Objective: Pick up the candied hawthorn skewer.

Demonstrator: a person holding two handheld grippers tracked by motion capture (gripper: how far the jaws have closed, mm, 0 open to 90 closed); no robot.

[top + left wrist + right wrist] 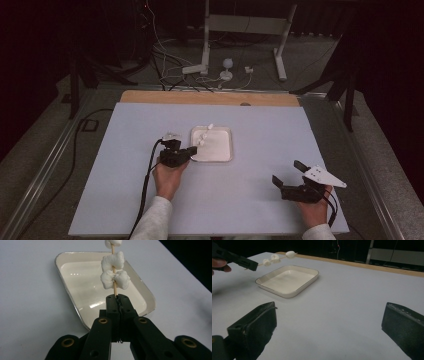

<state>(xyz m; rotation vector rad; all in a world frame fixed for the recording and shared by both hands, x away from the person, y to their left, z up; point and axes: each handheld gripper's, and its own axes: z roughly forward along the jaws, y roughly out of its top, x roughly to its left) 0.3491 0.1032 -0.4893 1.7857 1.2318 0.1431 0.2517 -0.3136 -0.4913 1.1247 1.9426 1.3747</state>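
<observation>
Holding the marshmallow skewer [114,277] by its very tip over the white tray [75,302] looks risky: any tilt and the thin stick could slip or pivot. The left gripper [119,298] is clamped tight on it; the right gripper [329,325] sits wide open, empty, near the surface [352,295].

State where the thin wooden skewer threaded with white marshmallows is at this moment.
The wooden skewer with white marshmallows is clamped at its bare end in the left gripper, held above the shallow white rectangular tray, left of centre in the high view.
</observation>
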